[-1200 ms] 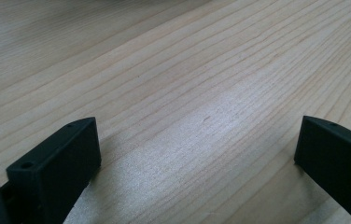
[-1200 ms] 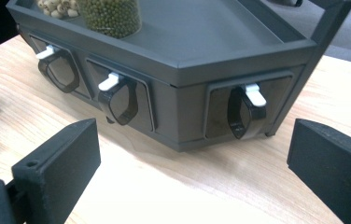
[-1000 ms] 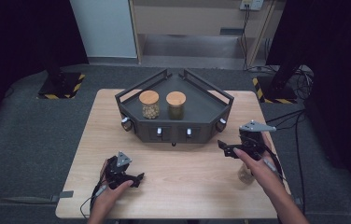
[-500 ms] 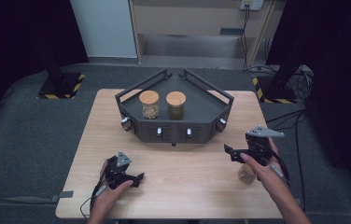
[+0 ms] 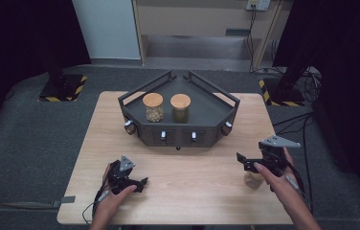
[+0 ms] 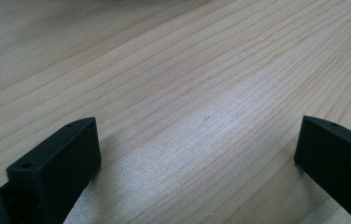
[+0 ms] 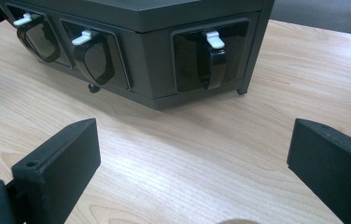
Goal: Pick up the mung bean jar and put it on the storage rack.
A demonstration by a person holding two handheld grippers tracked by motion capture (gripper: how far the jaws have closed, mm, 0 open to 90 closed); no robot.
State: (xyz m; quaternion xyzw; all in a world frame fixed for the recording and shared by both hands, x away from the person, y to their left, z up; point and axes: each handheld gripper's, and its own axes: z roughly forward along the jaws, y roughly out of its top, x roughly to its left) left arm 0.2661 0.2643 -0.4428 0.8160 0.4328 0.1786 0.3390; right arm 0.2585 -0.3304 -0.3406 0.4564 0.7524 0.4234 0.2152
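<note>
- Your left tool (image 5: 140, 183) rests low on the bench (image 5: 96, 129) near its front left corner, held in your left hand (image 5: 112, 197). In the left gripper view its jaws stand wide apart with bare wood grain between them; it has hold of nothing.
- Behind it, at the middle of the bench, stands the dark angular rack (image 5: 216, 125). Two cork-lidded glass jars sit side by side on its top tray: the left jar (image 5: 152, 107) holds pale round pieces, the right jar (image 5: 180, 108) darker contents.
- The rack's front face carries small dark drawers with white tabs (image 7: 214, 39); the right gripper view looks across the wood at them from the rack's right corner.
- A third small jar (image 5: 253, 179) stands on the bench near the front right, just below and beside your right tool (image 5: 243, 163), partly hidden by your right hand (image 5: 275, 176). Its cork rim just peeks in at the bottom edge of the right gripper view, between the jaws.
- Your right tool hovers above the bench, jaws spread wide and pointing towards the rack, gripping nothing. The small jar is close under it; you cannot tell whether they touch.
</note>
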